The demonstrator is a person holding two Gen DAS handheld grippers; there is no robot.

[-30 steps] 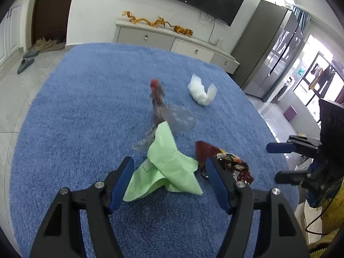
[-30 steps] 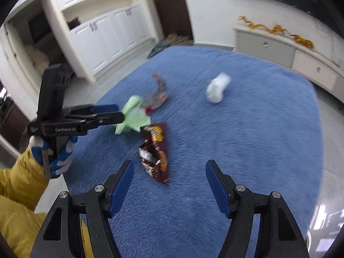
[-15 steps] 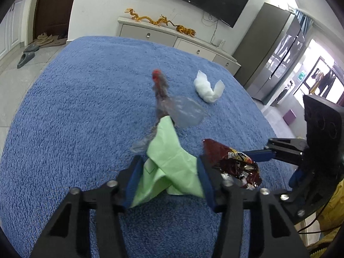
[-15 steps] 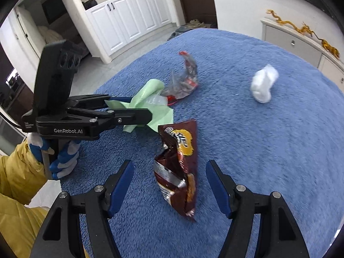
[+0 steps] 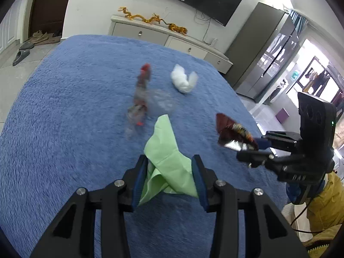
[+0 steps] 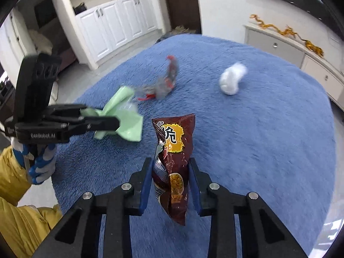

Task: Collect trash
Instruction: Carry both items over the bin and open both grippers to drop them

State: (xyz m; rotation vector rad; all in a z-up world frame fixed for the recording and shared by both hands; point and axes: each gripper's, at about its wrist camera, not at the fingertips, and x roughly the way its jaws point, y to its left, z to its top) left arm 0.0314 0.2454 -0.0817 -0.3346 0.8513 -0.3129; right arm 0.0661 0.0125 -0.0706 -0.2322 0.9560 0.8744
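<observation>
My left gripper (image 5: 169,172) has a crumpled green paper (image 5: 165,150) pinched between its blue pads, its jaws still closing. From the right wrist view, that left gripper (image 6: 111,126) holds the green paper (image 6: 126,120) just above the blue plush cover (image 6: 268,139). My right gripper (image 6: 171,178) grips a brown snack bag (image 6: 174,142) upright between its pads, jaws also closing. In the left wrist view the right gripper (image 5: 251,148) carries the snack bag (image 5: 232,131) off the cover. A clear wrapper with red bits (image 5: 139,99) and a white tissue wad (image 5: 183,81) lie farther back.
A low white cabinet with golden dragon figures (image 5: 150,19) stands beyond the cover under a wall TV. White cupboards (image 6: 120,28) are at the far left. Slippers (image 5: 21,53) lie on the tiled floor. A gloved hand (image 6: 40,167) and a yellow sleeve hold the left gripper.
Both grippers have closed, the left on the green paper and the right on the snack bag. The bag has come up off the cover and now hangs upright.
</observation>
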